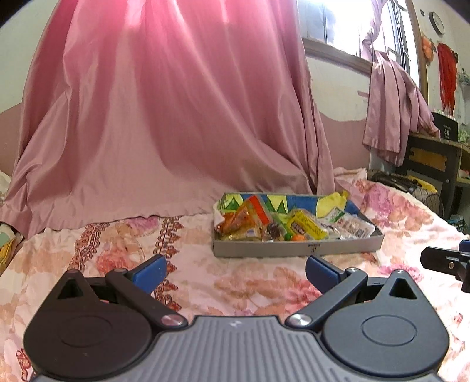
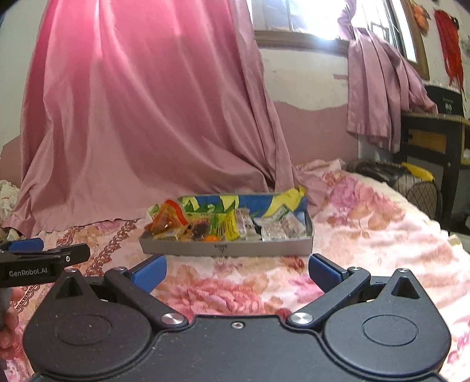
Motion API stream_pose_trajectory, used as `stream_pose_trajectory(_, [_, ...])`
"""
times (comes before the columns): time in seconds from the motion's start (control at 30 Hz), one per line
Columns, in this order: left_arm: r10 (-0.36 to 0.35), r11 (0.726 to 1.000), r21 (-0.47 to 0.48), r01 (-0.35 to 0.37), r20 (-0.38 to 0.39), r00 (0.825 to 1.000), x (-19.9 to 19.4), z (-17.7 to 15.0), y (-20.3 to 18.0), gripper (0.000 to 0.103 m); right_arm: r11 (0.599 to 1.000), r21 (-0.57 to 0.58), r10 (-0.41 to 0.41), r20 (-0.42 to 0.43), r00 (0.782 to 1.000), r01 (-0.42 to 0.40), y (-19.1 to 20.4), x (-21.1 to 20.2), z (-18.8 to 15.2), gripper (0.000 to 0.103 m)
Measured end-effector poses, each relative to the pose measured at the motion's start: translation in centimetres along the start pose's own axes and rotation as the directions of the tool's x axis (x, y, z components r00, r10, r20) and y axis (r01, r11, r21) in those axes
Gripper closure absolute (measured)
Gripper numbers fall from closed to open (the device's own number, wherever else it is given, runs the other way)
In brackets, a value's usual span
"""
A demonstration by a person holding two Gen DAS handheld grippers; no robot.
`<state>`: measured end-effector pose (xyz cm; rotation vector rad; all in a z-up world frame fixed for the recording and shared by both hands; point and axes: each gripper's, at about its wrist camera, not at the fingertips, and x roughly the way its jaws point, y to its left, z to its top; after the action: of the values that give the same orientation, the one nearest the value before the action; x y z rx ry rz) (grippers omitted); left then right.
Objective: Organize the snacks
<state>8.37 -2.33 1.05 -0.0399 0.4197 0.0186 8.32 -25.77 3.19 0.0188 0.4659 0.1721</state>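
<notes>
Standing by the bed, I had both grippers closest to me, hovering low over the floral bedspread (image 2: 367, 223) just short of the box. The left gripper (image 1: 235, 271) had its blue pads spread wide with nothing between them, and the right gripper (image 2: 236, 271) was the same, wide apart and empty. Neither was touching anything.

Just past the fingertips sat the snack box (image 2: 226, 248) — a shallow grey cardboard tray with a bright blue and yellow lining, flat on the bedspread. Inside it was a loose jumble of snack packets (image 2: 235, 224): orange crinkly wrappers (image 1: 235, 222) at the box's left end, a yellow pack (image 1: 305, 224) around the middle, clear-and-white pouches (image 2: 279, 226) toward the right end.

My guess was they'd all be light, soft and slippery, film wrappers that crumple and slide. I'd have pinched a sealed edge or corner rather than the puffy middle, and gently, since whatever's inside could crush. The box itself looked thin and would probably skid on the soft bedding if nudged.

Behind the box hung a big pink curtain (image 1: 164, 117), draping right down onto the bed, with the window (image 2: 308, 17) above and to the right of it.
</notes>
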Motion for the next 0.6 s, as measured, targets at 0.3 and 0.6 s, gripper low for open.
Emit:
stream_pose_trajectory(0.3, [0.0, 1.0, 0.022, 0.001, -0.04, 0.999, 0.1, -1.1, -0.6, 0.0, 1.0, 0.01, 0.006, -0.018, 1.0, -0.006, -0.4, 0.6, -1.0, 0.001])
stream_pose_trajectory(0.6, [-0.002, 1.0, 0.019, 0.002, -0.038, 0.999, 0.2, -0.9, -0.6, 0.0, 1.0, 0.023, 0.009, -0.03, 1.0, -0.008, -0.7, 0.9, -1.3, 0.001])
